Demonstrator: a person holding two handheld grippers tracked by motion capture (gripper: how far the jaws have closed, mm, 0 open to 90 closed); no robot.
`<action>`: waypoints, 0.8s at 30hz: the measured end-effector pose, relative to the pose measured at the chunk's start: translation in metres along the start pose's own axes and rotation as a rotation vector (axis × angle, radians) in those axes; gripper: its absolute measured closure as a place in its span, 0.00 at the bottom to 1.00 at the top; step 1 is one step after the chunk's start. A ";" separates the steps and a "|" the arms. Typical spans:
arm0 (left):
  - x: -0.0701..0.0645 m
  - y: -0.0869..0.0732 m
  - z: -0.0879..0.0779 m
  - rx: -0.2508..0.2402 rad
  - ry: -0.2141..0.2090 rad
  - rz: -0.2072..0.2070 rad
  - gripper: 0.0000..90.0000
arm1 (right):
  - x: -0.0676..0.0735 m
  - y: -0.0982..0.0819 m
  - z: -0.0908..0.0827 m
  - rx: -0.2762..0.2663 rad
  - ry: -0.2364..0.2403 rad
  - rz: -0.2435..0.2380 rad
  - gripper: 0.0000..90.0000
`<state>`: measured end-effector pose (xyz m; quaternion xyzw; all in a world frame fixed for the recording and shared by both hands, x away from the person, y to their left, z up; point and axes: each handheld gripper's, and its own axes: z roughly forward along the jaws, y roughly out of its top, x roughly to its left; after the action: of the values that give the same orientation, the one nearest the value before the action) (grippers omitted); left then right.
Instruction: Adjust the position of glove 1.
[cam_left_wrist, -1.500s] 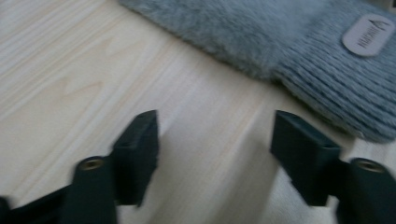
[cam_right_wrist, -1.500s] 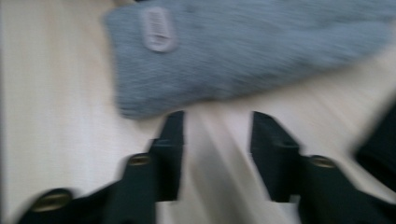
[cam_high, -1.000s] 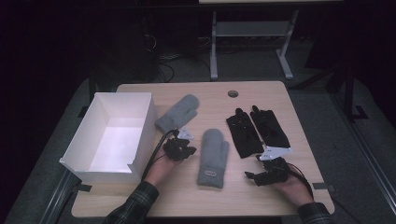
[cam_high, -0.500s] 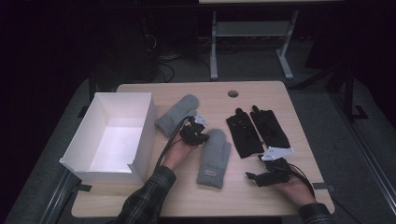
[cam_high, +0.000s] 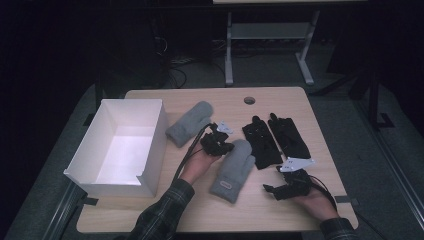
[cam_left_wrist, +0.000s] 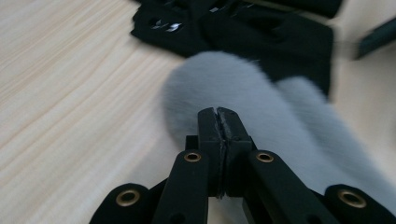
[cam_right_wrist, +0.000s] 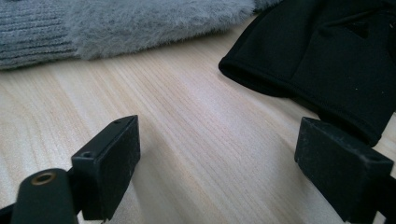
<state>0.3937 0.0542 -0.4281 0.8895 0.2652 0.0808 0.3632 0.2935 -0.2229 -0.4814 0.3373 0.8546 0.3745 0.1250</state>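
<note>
Since a second before, the left gripper (cam_high: 216, 141) had travelled up the table from a spot between the two grey mittens toward the fingertip end of the nearer grey mitten (cam_high: 234, 170), while the right gripper (cam_high: 286, 188) had kept its place near the front edge. From where I stood, the left tool's jaws were pressed flat together with nothing between them; in the left gripper view its closed tips (cam_left_wrist: 218, 122) sat right at the rounded, fuzzy end of that mitten (cam_left_wrist: 261, 116), and whether they touched the pile I could not tell. The mitten lay on the bare wood in the middle of the table (cam_high: 160, 210), its long axis slanting from the ribbed cuff nearest the person up toward the back right, with the thumb on the side facing the black gloves (cam_high: 274, 139). That left the cuff well short of the left tool and the tip just beside it. The right gripper stood with its jaws spread wide over empty wood, just off the cuff of a black glove (cam_right_wrist: 327, 60) and somewhat farther from the mitten's cuff (cam_right_wrist: 32, 32). The second grey mitten (cam_high: 189, 123) lay beside the open white box (cam_high: 150, 145), on the left hand's side. I judged the left hand nearer to the mitten's tip, but it would first have to open.
</note>
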 end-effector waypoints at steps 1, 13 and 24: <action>-0.004 -0.002 -0.006 -0.015 -0.022 -0.002 0.98 | 0.000 0.000 0.000 0.000 0.000 0.001 0.16; -0.061 -0.028 -0.013 0.005 -0.187 0.011 0.98 | 0.000 0.000 0.001 -0.001 -0.002 -0.002 0.16; -0.075 -0.051 -0.019 0.072 -0.202 0.054 0.99 | 0.000 0.000 0.001 -0.001 -0.003 -0.003 0.16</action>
<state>0.3030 0.0566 -0.4454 0.9124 0.2058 -0.0091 0.3536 0.2942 -0.2227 -0.4815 0.3363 0.8548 0.3744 0.1269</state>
